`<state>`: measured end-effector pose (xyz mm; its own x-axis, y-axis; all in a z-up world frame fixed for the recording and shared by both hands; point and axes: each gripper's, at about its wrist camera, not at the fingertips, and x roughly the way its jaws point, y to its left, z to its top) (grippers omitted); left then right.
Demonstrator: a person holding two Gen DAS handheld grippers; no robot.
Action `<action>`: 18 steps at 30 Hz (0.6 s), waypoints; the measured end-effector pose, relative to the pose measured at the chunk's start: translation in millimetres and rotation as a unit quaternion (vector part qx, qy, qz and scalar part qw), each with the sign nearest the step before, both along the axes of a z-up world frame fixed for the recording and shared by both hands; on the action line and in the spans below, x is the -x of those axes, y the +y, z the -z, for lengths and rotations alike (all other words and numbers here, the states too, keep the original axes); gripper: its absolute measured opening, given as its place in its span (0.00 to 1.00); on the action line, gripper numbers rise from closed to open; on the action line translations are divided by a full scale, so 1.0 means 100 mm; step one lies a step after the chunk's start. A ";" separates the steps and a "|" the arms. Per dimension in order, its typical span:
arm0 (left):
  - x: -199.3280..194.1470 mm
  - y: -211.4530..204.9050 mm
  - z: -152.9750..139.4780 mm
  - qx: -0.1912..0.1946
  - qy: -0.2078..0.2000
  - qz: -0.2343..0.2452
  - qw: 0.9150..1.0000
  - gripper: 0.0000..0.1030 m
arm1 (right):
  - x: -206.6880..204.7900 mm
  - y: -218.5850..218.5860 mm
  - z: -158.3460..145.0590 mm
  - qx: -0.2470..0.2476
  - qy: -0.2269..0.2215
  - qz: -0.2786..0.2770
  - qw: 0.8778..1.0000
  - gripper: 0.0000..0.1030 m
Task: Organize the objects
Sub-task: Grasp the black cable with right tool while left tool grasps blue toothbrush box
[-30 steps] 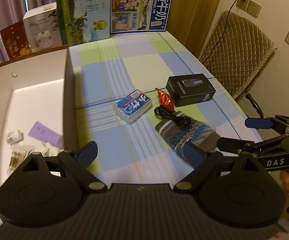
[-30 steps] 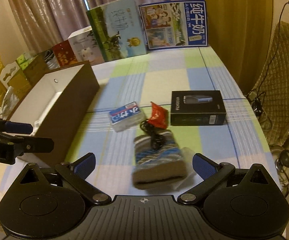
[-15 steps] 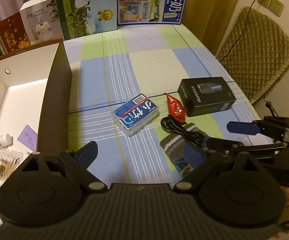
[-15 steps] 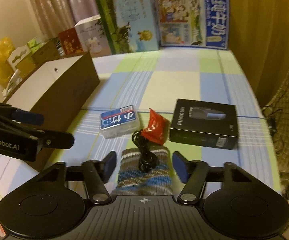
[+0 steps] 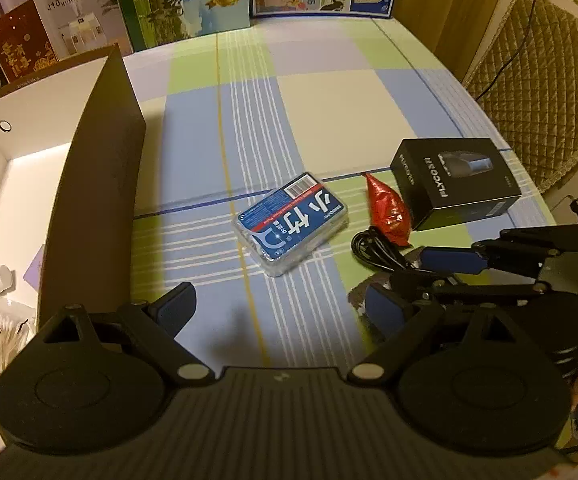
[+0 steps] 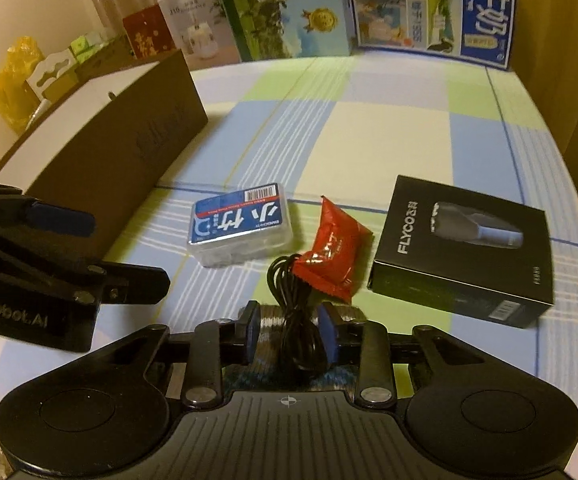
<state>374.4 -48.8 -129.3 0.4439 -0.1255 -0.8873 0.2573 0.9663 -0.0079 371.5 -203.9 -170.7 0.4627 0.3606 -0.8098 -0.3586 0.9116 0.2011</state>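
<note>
Right gripper (image 6: 287, 338) closing, its jaws narrowing around a black cable (image 6: 295, 316) coiled atop a striped knit pouch (image 6: 267, 320); cable sitting between the blue pads, firm contact not clear; left gripper (image 5: 281, 312) hanging wide open over bare checked tablecloth (image 5: 329, 92), gripping nothing; blue-labelled clear case (image 5: 291, 222) lying just beyond it; red foil packet (image 6: 329, 258) touching the cable's far end; black FLYCO box (image 6: 465, 248) resting beside the packet; open brown storage box (image 5: 101, 184) standing at left.
</note>
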 end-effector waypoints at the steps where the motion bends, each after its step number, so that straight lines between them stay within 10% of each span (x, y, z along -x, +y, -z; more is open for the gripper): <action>1: -0.01 0.00 0.01 -0.001 0.002 0.000 1.000 0.87 | -0.03 0.01 0.03 0.001 0.004 0.002 1.000 0.26; 18: -0.18 0.02 0.19 -0.015 0.021 0.001 1.000 0.86 | -0.20 0.08 0.20 0.009 0.005 -0.016 1.000 0.20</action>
<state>392.1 -46.9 -147.9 0.4054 -0.0996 -0.9087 0.2599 0.9656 0.0101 391.3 -195.9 -191.0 0.4424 0.3616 -0.8207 -0.3863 0.9027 0.1895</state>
